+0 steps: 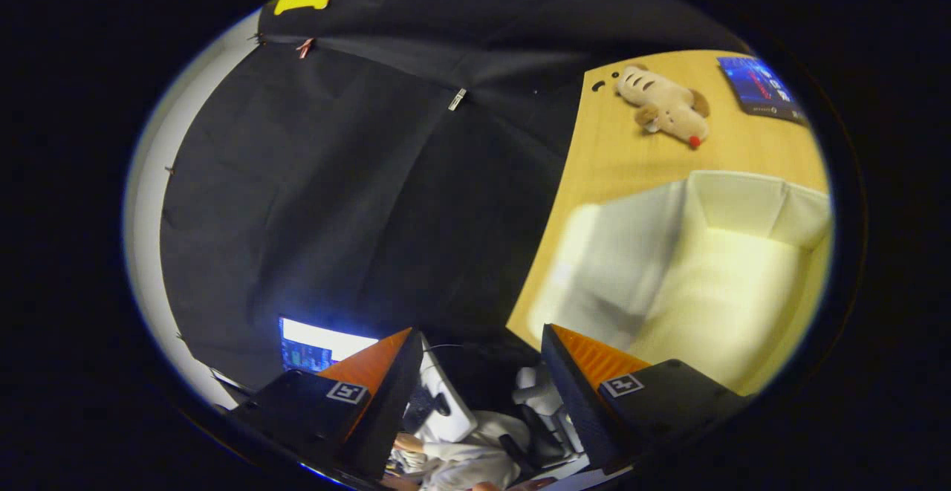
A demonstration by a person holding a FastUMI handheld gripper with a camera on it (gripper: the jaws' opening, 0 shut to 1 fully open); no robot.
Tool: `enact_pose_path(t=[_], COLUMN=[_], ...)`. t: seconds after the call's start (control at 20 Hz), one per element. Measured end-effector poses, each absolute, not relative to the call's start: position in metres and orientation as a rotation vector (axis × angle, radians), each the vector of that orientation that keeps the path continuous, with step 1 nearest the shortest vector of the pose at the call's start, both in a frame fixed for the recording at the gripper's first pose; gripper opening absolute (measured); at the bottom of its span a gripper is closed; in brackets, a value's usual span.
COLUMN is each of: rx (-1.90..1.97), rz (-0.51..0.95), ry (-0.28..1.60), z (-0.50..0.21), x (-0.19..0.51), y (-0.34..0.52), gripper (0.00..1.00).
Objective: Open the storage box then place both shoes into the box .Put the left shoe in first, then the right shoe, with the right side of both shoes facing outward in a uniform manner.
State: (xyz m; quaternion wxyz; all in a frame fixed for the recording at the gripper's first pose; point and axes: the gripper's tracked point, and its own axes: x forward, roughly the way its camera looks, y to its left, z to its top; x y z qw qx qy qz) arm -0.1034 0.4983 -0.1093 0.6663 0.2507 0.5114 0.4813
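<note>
The claw [475, 379] hangs apart, gripping nothing; the storage box [713, 268] sits just beyond its fingers on the worktop [617, 157], seemingly open already; fetching the left shoe looks next.

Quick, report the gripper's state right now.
Gripper: open, nothing between its fingers; the white storage box on the wooden table lies just ahead of one finger, untouched.

A pale, translucent plastic storage box [713, 268] on a smooth light wood tabletop [617, 157], beside a fuzzy beige plush toy [663, 107].
</note>
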Motion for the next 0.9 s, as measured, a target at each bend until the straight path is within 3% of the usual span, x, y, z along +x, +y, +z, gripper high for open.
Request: enact_pose_path(t=[0.45,0.9], rx=[0.274,0.134], rz=[0.772,0.526], ry=[0.873,0.876], z=[-0.133,-0.206], x=[-0.046,-0.028], y=[0.323,0.158], gripper=[0.98,0.98])
